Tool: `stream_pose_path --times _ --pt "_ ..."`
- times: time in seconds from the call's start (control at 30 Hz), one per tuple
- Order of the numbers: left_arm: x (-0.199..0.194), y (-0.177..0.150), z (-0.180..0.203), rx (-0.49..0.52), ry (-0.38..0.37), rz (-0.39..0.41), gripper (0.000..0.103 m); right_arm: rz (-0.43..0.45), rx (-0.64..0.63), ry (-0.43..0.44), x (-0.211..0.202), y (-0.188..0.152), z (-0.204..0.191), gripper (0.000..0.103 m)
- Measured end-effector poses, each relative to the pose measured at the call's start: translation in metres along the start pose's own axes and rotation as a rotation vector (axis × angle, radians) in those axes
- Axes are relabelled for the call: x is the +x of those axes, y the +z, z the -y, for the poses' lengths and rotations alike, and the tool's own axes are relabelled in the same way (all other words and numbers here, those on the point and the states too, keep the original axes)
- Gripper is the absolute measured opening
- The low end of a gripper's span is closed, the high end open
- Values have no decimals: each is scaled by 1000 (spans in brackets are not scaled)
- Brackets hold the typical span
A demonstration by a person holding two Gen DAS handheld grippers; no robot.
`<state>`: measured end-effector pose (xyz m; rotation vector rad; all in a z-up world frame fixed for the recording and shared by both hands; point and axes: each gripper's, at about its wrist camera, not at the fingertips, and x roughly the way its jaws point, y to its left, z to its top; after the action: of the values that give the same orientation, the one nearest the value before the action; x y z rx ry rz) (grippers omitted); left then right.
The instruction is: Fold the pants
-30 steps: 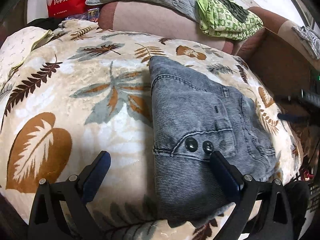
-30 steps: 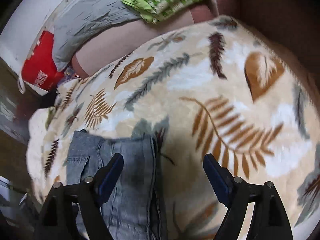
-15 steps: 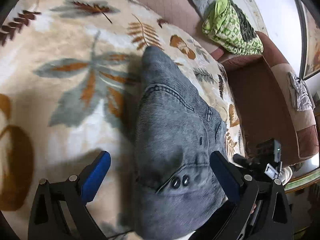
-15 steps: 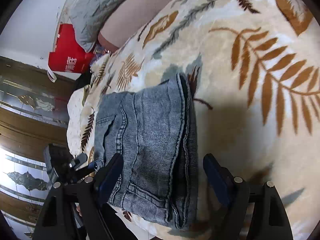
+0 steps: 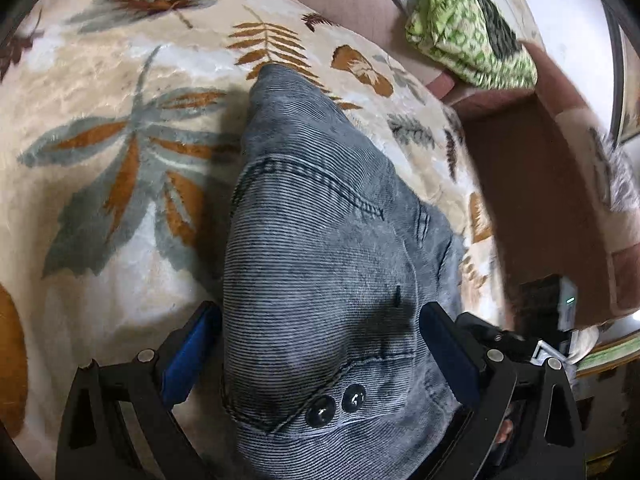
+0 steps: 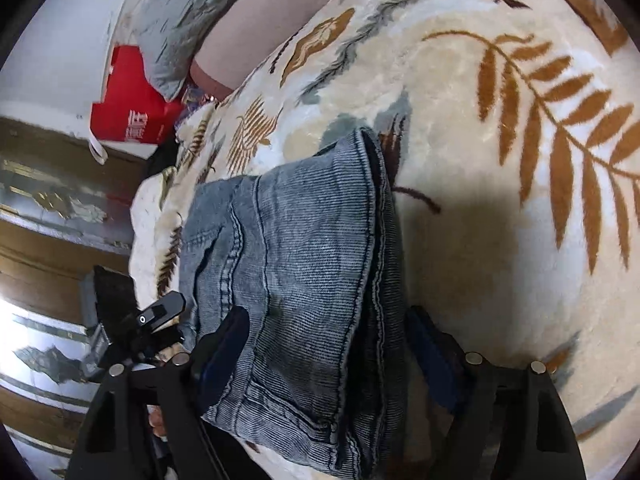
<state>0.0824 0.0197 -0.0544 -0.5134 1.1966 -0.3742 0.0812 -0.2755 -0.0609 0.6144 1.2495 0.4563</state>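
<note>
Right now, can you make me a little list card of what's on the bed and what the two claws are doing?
pants: grey-blue corduroy pants, folded into a bundle
buttons: two dark buttons near the pants' near edge
under the pants: cream blanket with leaf pattern
left claw: open, straddling the bundle
right claw: closing, pants edge between its fingers, pads not yet pressing
in the background: green patterned cloth, red bag
</note>
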Motion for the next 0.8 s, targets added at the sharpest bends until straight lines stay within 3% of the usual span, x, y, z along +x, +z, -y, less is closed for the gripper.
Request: stream_pose_path --times 0.2,0.43,0.6,0.63,0.73,0.8 --pt "8 -16 26 157 186 26 99 9 -30 -47 1 -2 -6 81" --pt "6 -17 24 169 204 33 99 18 -38 -68 1 -4 -7 80" --pt "9 -17 28 181 221 34 98 15 -70 -127 1 -6 -11 67" --pt "9 -18 29 188 227 34 96 16 -72 -141 1 -6 -10 59" --pt "9 -21 38 234 236 33 77 19 -66 -143 -1 -6 -8 48" --pt "9 -22 46 273 247 37 59 21 -84 -154 -1 -7 -13 41"
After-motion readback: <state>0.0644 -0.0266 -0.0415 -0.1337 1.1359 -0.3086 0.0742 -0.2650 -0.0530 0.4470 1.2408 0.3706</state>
